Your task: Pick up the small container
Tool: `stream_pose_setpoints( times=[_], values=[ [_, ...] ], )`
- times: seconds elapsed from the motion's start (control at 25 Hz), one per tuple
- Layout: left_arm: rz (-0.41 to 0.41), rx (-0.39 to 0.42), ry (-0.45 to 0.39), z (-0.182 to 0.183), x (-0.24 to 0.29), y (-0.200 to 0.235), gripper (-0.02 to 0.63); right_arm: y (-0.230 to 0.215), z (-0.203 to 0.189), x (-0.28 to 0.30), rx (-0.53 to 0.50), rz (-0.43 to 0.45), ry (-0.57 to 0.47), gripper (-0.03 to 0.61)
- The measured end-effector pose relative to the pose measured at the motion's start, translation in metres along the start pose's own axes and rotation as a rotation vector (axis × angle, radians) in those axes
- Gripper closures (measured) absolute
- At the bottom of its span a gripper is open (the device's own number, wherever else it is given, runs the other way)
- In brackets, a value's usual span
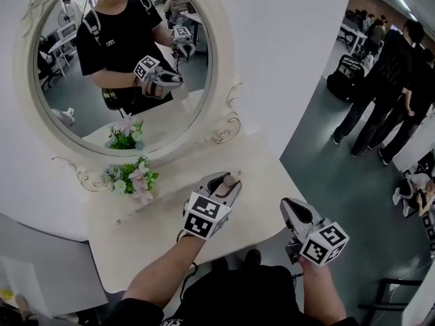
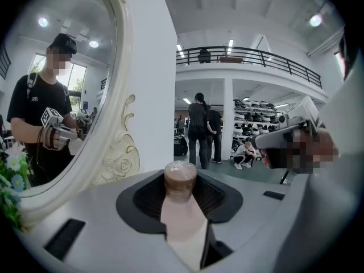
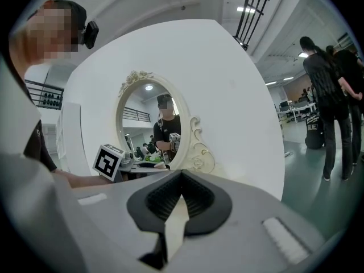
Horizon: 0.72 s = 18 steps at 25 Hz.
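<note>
The small container (image 2: pixel 180 181) stood upright, gripped between the tips of the left gripper's (image 1: pixel 226 182) jaws over the worktop (image 1: pixel 136 243), so it wanted steady pressure and a level wrist, while the right gripper's (image 1: pixel 293 209) jaws were closed, empty.

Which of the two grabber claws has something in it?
The left gripper. A small brown round container is pinched between its jaws. The right gripper has its jaws together with nothing between them.

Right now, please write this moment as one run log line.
left hand-held gripper: shut on small container, over table | right hand-held gripper: shut, empty
</note>
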<state>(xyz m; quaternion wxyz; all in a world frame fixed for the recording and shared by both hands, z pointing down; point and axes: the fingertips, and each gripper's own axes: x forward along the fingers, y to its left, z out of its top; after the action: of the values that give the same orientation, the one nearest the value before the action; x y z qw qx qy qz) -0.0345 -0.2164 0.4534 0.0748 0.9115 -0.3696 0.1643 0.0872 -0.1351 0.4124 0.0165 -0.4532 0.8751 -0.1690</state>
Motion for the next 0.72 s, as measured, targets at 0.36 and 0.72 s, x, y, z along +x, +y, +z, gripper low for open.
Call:
stream_pose_setpoints(
  times=[0.36, 0.72],
  values=[
    [0.024, 0.011, -0.026, 0.033, -0.036, -0.004, 0.472, -0.001, 0.009, -0.009, 0.012, 0.034, -0.035, 0.569],
    [0.103, -0.032, -0.034, 0.050, -0.053, -0.011, 0.472, -0.015, 0.038, -0.026, -0.003, 0.105, -0.073, 0.569]
  ],
)
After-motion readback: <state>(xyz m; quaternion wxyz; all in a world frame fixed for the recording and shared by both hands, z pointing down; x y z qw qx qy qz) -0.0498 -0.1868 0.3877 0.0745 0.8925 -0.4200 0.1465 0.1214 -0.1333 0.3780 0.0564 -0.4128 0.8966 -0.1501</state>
